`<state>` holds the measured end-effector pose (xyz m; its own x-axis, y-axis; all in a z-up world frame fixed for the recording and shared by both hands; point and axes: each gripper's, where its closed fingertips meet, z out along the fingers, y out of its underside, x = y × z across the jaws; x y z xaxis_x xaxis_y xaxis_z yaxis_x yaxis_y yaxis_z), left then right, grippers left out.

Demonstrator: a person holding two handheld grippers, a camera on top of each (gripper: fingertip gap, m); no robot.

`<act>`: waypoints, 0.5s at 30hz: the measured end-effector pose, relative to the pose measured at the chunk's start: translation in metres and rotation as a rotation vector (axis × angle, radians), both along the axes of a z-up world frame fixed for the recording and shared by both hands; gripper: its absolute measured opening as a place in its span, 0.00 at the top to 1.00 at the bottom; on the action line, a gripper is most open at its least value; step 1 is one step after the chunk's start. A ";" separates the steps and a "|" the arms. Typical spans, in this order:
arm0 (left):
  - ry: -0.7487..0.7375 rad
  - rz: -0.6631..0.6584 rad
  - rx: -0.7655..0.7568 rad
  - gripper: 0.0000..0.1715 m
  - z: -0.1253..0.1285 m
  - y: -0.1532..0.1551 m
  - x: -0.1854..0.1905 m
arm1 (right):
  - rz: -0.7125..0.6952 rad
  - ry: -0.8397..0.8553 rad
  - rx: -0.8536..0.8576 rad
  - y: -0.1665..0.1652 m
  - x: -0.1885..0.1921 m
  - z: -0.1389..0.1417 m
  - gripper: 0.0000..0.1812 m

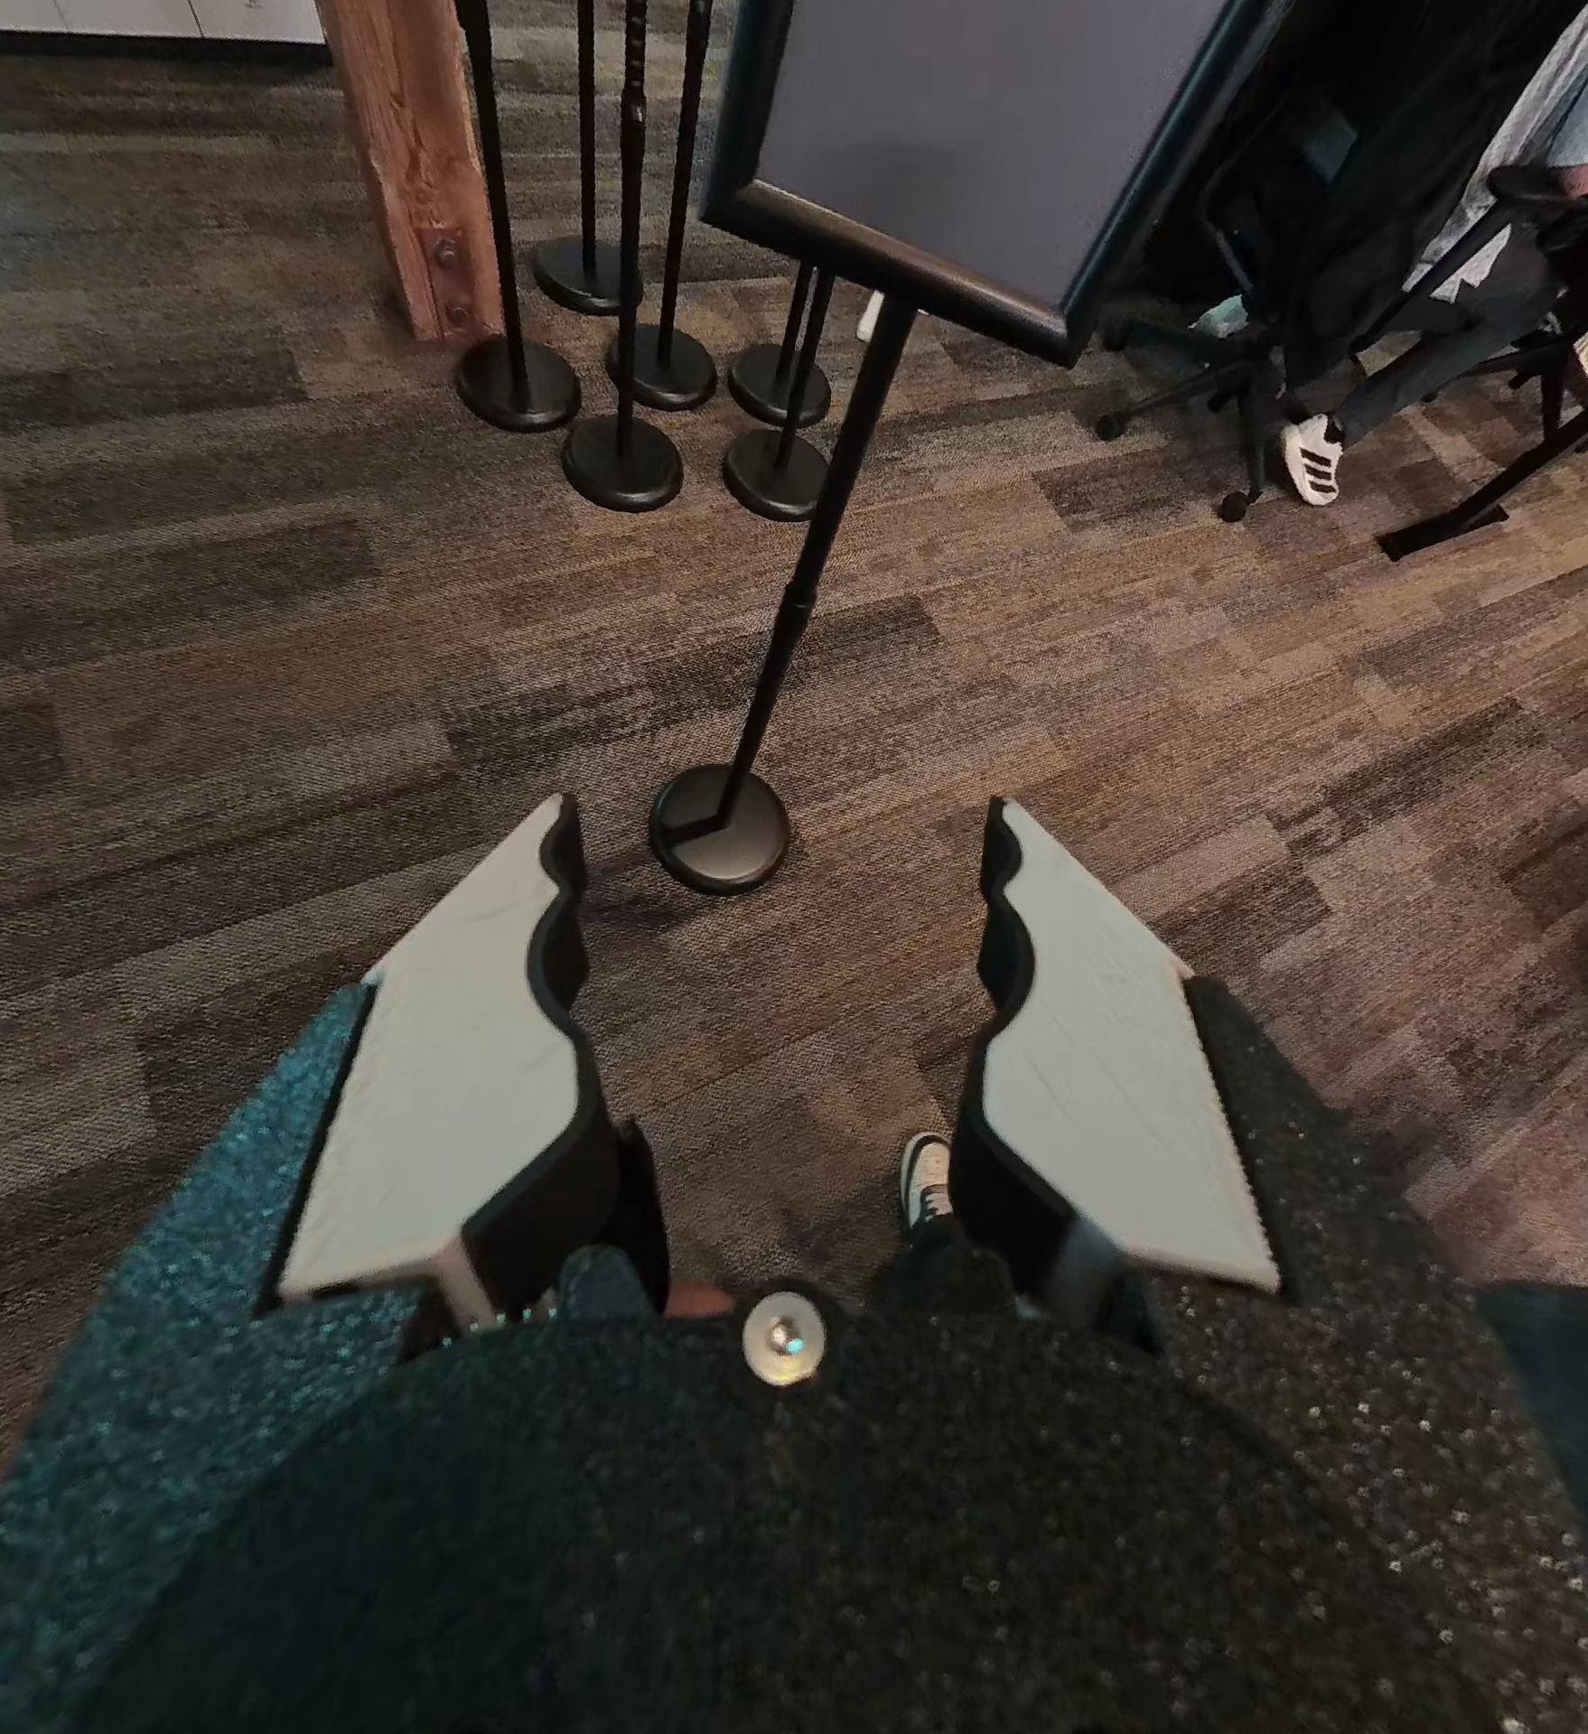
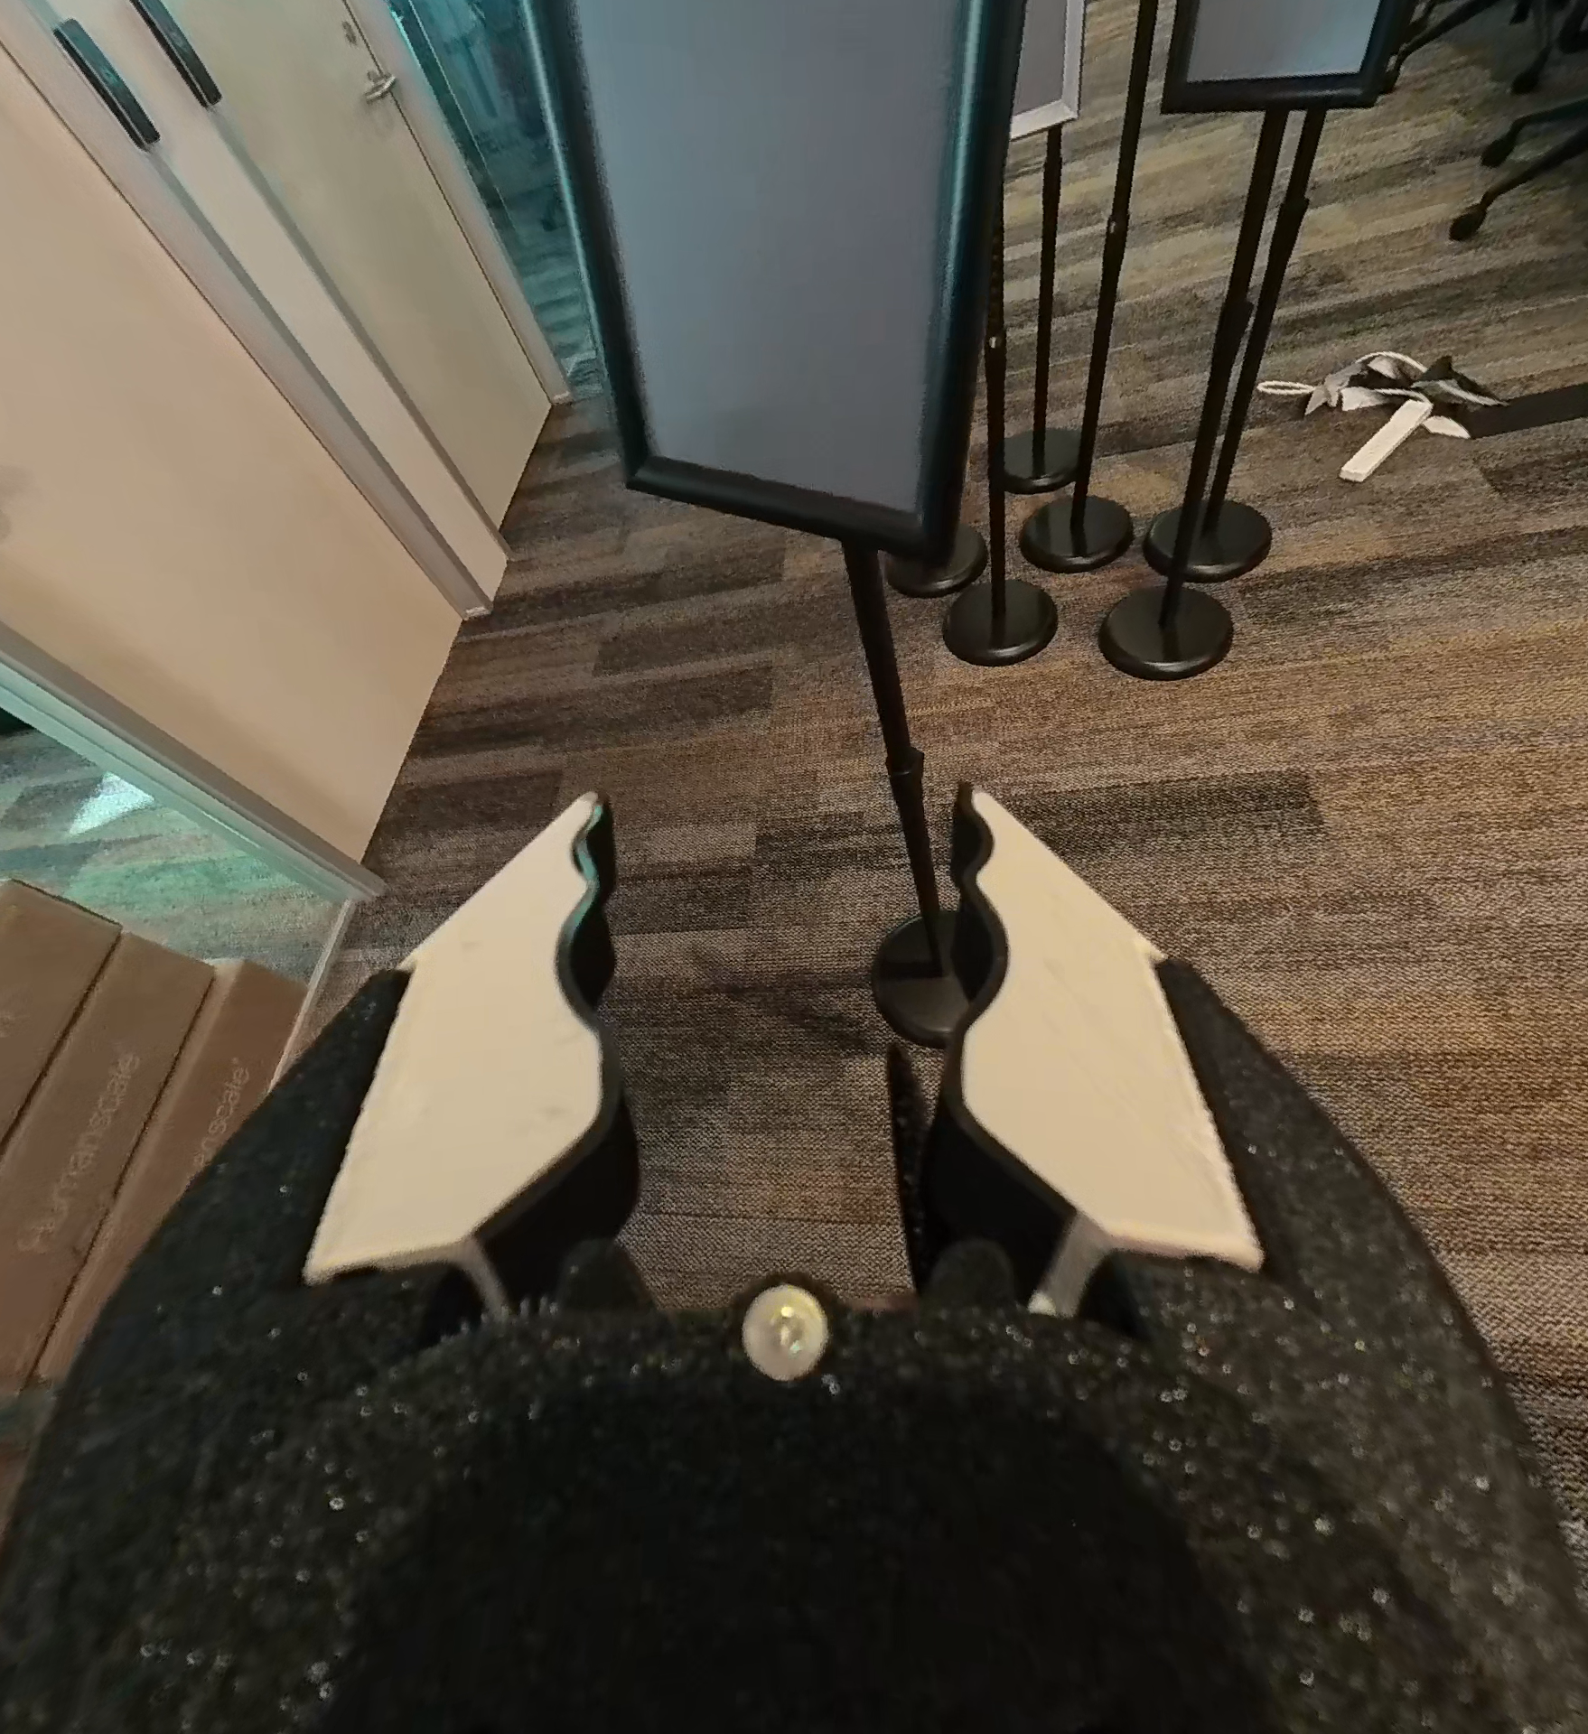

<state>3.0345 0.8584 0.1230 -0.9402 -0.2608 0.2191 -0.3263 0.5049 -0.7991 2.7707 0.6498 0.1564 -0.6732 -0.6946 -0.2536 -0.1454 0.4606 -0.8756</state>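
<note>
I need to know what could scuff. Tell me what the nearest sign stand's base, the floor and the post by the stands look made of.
Sign stand base: likely metal, satin black; it shows a soft sheen.
Floor: carpet tile in brown and grey; woven streaks and block seams.
Post: solid timber, reddish; visible grain and bolts near its foot.

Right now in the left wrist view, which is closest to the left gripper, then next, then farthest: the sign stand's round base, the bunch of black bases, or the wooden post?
1. Sign stand's round base, just ahead of the left gripper.
2. Bunch of black bases, farther ahead.
3. Wooden post, behind them, upper left.
</note>
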 end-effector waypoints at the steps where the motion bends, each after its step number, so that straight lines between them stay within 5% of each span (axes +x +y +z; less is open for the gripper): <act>1: 0.000 -0.003 0.002 0.51 0.000 0.002 0.002 | -0.006 -0.002 -0.001 0.002 -0.001 0.000 0.60; 15: 0.029 -0.048 0.014 0.49 -0.005 0.028 -0.001 | 0.013 -0.040 0.019 0.032 0.007 0.005 0.60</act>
<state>3.0336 0.8865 0.1184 -0.9451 -0.2186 0.2429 -0.3241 0.5313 -0.7827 2.7773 0.6819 0.1614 -0.6535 -0.6979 -0.2932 -0.1168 0.4756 -0.8719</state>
